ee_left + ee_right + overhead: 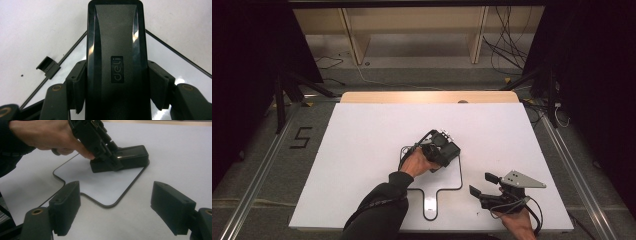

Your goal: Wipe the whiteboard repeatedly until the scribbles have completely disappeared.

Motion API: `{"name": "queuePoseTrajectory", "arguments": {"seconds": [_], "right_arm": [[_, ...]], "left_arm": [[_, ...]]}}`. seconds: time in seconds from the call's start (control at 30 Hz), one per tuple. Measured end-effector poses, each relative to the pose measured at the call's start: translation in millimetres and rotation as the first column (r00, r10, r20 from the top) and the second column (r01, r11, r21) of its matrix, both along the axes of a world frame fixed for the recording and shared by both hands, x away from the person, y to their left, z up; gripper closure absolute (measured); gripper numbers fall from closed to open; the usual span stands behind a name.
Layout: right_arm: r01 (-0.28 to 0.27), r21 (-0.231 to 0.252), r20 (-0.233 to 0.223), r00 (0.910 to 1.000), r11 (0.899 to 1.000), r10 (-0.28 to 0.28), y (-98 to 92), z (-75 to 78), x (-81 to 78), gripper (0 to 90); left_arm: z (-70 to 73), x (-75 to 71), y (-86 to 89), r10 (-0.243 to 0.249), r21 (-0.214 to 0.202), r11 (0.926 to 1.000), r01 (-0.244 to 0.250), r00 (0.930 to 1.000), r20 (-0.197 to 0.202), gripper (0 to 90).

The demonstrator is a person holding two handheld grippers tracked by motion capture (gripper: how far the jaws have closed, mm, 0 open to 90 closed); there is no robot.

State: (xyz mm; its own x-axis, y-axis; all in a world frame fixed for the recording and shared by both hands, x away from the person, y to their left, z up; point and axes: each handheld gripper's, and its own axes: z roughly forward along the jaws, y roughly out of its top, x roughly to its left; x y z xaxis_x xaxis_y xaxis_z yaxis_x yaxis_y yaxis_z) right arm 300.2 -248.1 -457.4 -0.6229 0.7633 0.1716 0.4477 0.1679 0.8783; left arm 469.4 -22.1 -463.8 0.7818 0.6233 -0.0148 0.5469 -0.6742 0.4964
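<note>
A black block-shaped eraser (116, 62) marked "deli" lies on a small white paddle-shaped board (460, 180) with a dark rim and a short handle. My left gripper (443, 151) is shut on the eraser (452, 148), one pad on each long side, over the board's far right corner. In the right gripper view the eraser (132, 155) rests flat on the board (100, 187) with the left gripper (110, 160) and its hand over it. My right gripper (479, 183) stands open near the table's front right, empty, its jaws toward the board.
A small black clip-like piece (48, 67) lies by the board's rim. The white table top (362, 150) has free room at the left and the back. Beyond the table, wooden shelving (412, 30) and cables stand on the floor.
</note>
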Motion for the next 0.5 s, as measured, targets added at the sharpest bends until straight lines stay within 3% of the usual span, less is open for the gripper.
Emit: {"name": "queuePoseTrajectory", "arguments": {"seconds": [0.3,0.5], "right_arm": [[0.002,0.002,0.001,1.0,1.0,-0.002,-0.7,0.7,-0.6,24.6],[0.001,0.0,0.0,1.0,1.0,-0.001,-0.3,0.8,-1.0,24.5]], "left_arm": [[0.1,5.6,15.7,0.049,0.004,0.9988,-0.049,0.9988,0.003,40.0],[0.1,3.4,23.5,0.046,0.008,0.9989,-0.046,0.9989,-0.002,40.1]]}}
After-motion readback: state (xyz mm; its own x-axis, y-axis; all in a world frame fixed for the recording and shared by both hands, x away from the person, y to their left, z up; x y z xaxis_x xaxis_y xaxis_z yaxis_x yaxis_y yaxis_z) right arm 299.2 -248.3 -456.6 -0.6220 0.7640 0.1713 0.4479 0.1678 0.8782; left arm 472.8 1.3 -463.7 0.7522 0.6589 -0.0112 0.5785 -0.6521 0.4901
